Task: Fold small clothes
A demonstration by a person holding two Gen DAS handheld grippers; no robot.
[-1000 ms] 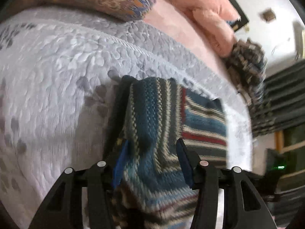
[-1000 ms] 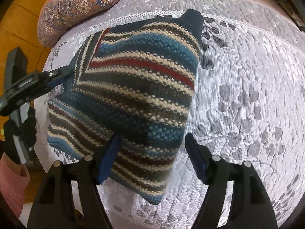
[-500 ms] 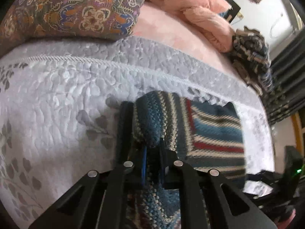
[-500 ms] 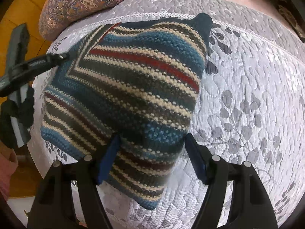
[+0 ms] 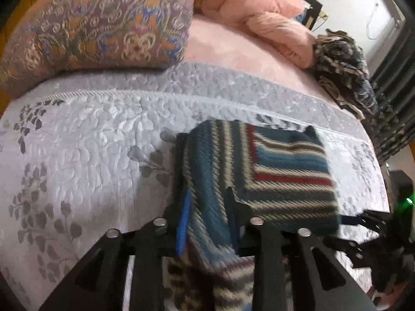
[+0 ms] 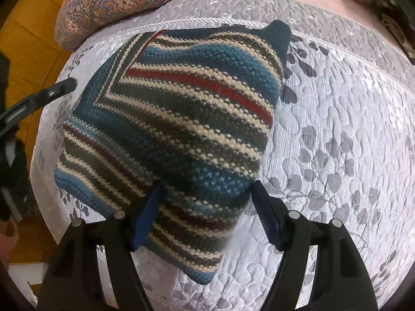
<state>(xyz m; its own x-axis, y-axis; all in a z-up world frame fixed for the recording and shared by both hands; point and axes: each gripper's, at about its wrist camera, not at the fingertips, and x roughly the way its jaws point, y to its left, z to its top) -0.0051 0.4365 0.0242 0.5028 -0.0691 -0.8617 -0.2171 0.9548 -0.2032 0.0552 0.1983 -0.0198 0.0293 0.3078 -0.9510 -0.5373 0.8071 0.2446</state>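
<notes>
A folded striped knit garment (image 6: 181, 119), in blue, cream, red and dark bands, lies on the pale quilted bedspread (image 6: 337, 129). My right gripper (image 6: 207, 207) is open and straddles the garment's near edge, one finger on top and the other beside it. In the left wrist view the same garment (image 5: 272, 171) shows a folded flap running toward me. My left gripper (image 5: 206, 212) is open partway, with that flap lying loosely between its fingers. From the right wrist view, one left finger (image 6: 49, 93) sits just off the garment's left edge.
A paisley pillow (image 5: 103, 31) and a pink blanket (image 5: 259, 20) lie at the head of the bed. A crumpled patterned garment (image 5: 345, 72) sits at the far right. Wooden floor (image 6: 31, 39) shows past the bed's left edge. Dark curtains (image 5: 394, 119) hang on the right.
My left gripper closed on the garment's flap half a second ago and has since opened again and drawn back slightly. The right gripper stayed open and edged closer over the near edge.
</notes>
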